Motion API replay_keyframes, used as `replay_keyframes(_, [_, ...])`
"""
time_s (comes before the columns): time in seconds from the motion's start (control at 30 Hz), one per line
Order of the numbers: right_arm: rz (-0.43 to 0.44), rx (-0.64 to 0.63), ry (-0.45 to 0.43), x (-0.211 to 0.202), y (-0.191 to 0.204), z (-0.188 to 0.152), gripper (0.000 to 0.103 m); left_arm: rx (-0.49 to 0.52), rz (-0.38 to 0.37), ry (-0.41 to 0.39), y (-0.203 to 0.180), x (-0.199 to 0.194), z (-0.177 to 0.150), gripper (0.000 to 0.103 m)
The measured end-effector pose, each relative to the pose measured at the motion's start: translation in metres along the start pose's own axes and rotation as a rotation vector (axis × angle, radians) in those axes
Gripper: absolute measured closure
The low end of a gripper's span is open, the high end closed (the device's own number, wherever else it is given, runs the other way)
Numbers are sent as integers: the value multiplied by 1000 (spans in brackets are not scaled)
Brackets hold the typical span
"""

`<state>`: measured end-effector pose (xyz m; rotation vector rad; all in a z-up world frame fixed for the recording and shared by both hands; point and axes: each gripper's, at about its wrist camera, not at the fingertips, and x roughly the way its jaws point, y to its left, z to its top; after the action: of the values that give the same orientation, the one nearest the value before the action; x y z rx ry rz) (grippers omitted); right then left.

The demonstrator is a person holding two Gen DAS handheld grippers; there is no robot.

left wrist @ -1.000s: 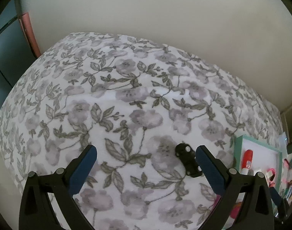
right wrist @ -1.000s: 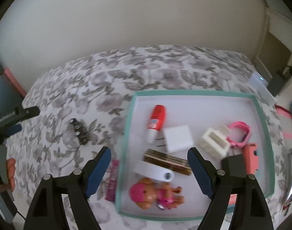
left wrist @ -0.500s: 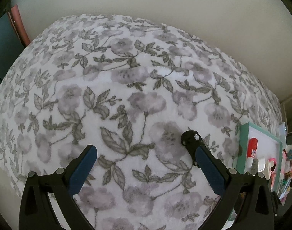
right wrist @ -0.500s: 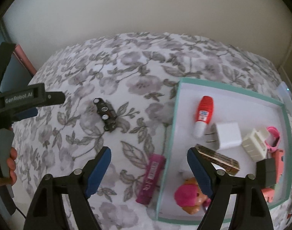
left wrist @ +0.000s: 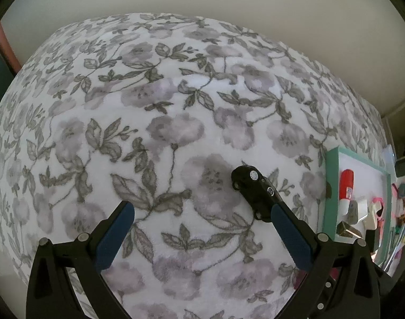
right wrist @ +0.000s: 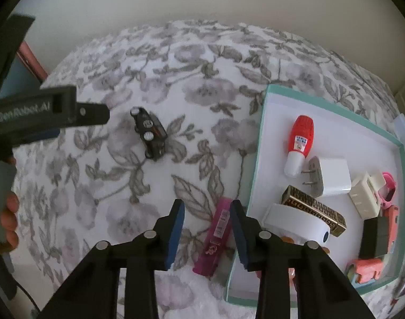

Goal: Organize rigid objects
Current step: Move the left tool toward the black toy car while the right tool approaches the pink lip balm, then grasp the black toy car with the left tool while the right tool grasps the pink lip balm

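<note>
A black toy car (left wrist: 253, 194) lies on the flowered blanket. My left gripper (left wrist: 201, 218) hovers open over it, and the car sits just ahead of the right finger's tip, outside the gap. In the right wrist view the same car (right wrist: 150, 133) lies further off to the left. A magenta stick-shaped box (right wrist: 215, 239) lies beside the teal-rimmed tray (right wrist: 258, 143). My right gripper (right wrist: 207, 212) is over it with its jaws closing. The box is between the pads, close to the right one, and there is a gap to the left one.
The tray holds a red-and-white bottle (right wrist: 299, 141), a white plug (right wrist: 332, 176), a gold patterned box (right wrist: 314, 212), a white roll (right wrist: 295, 223), a black block (right wrist: 375, 236) and pink items. A hand (right wrist: 5, 212) holds the left tool. A wall runs behind the bed.
My right gripper swung left from above the tray to the magenta box and its jaws narrowed. My left gripper sank toward the toy car, which now looks larger beside the right finger.
</note>
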<state>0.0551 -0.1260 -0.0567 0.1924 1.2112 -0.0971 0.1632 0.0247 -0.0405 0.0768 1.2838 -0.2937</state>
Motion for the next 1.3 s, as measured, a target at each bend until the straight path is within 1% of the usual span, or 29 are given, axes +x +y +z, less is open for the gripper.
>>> replay_keyframes(0.03, [5, 4, 10, 1, 0, -1, 73, 3, 0, 4, 0, 1, 0, 1])
replay_keyframes(0.1, [4, 1, 37, 5, 3, -2, 76, 10, -3, 12, 0, 3, -1, 1])
replay_keyframes(0.23, [-53, -2, 92, 14, 6, -4, 76, 31, 2, 17, 1, 4, 0, 1])
replay_keyframes(0.3, [-71, 5, 104, 15, 6, -3, 79, 34, 9, 15, 2, 4, 1, 0])
replay_keyframes(0.47, [-146, -12, 157, 18, 15, -2, 80, 18, -4, 7, 6, 3, 2, 0])
replay_keyframes(0.7, [-200, -21, 209, 29, 31, 5, 81, 24, -10, 12, 6, 6, 2, 0])
replay_keyframes(0.8, [-200, -18, 229, 35, 37, 7, 81, 18, -21, 11, 7, 7, 2, 0])
replay_keyframes(0.87, [-188, -13, 236, 38, 41, 7, 81, 6, -49, 18, 8, 11, 2, 0])
replay_keyframes(0.9, [-176, -2, 241, 40, 43, 6, 80, -2, -63, 20, 7, 13, 3, 0])
replay_keyframes(0.97, [-121, 35, 244, 45, 40, 3, 78, -16, -92, 19, 6, 18, 5, 1])
replay_keyframes(1.0, [-100, 48, 240, 47, 39, 0, 78, -19, -102, 17, 3, 20, 6, 1])
replay_keyframes(1.07, [-86, 52, 216, 47, 39, -2, 78, -20, -120, 9, -2, 23, 7, 1])
replay_keyframes(1.23, [-78, 12, 186, 46, 46, -3, 79, -10, -141, 15, -17, 35, 8, 1])
replay_keyframes(1.27, [-75, -1, 179, 46, 48, -4, 80, -1, -137, 20, -21, 38, 7, 3])
replay_keyframes(1.3, [-73, -5, 175, 46, 49, -4, 81, 8, -129, 25, -25, 42, 6, 8])
